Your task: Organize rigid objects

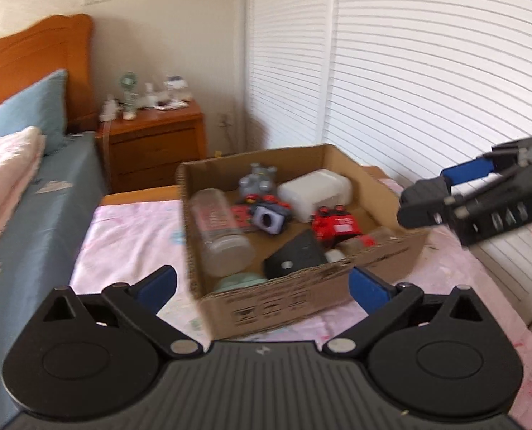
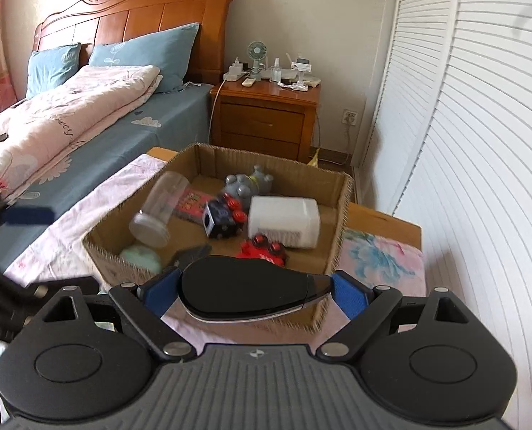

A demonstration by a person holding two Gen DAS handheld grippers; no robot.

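A cardboard box (image 1: 301, 288) (image 2: 341, 208) sits on a pink cloth. It holds a clear jar (image 1: 219, 229) (image 2: 158, 209), a white container (image 1: 314, 190) (image 2: 283, 220), a grey toy (image 1: 258, 182) (image 2: 246, 184), red toy cars (image 1: 334, 227) (image 2: 264, 251), a black cube (image 2: 217, 220) and a dark flat piece (image 1: 296, 256). My right gripper (image 2: 255, 292) is shut on a glossy black mouse-shaped object (image 2: 244, 288) just before the box's near wall; in the left wrist view it (image 1: 430, 197) hovers at the box's right side. My left gripper (image 1: 262, 283) is open and empty before the box.
A bed with blue pillows and a pink quilt (image 2: 68, 111) lies to the left. A wooden nightstand (image 2: 266, 114) with small items stands behind the box. White louvred doors (image 2: 480, 143) run along the right. A floral cloth (image 2: 380, 258) covers the table right of the box.
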